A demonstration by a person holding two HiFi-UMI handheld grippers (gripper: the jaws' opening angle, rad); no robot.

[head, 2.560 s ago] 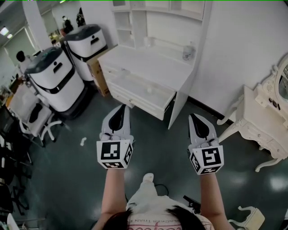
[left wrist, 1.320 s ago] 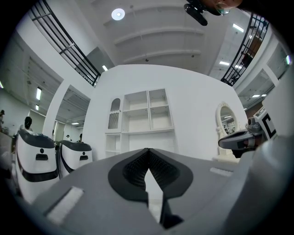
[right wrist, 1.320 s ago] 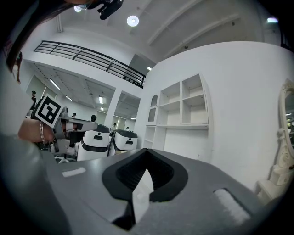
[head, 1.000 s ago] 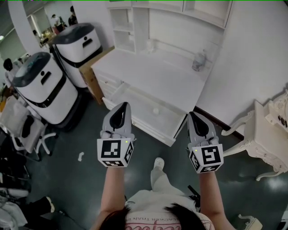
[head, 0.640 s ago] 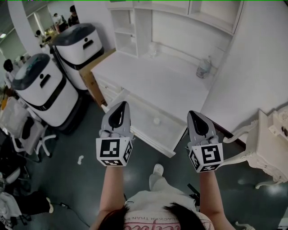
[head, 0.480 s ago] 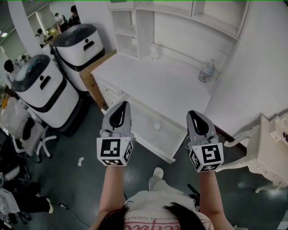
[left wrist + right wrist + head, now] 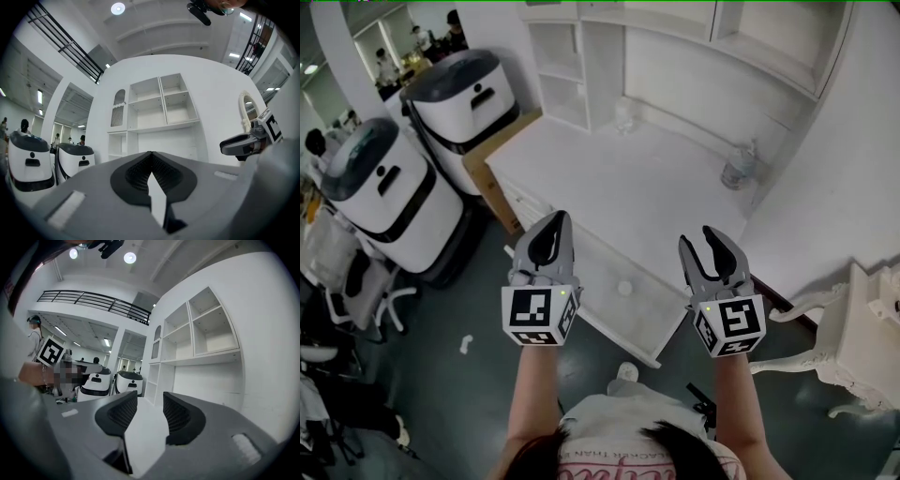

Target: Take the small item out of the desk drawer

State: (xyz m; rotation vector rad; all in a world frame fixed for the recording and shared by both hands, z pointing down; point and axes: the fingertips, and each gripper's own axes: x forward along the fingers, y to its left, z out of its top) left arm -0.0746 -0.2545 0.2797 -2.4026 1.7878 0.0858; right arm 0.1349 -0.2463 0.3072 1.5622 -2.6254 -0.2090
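Observation:
A white desk stands ahead with its drawer pulled out. In the drawer lies a small white item. My left gripper hovers over the drawer's left part, jaws shut and empty; in the left gripper view its fingertips meet. My right gripper hangs over the drawer's right end. Its jaws have just been opening and stand apart with nothing between them, as the right gripper view confirms. Both grippers point level, above the item.
Two white-and-black machines stand left of the desk, with a cardboard box beside it. A clear bottle and a small jar sit on the desktop. An ornate white table is at the right.
The desk and open drawer have come closer beneath both grippers, which moved forward together. The right gripper's jaws, shut before, now stand apart.

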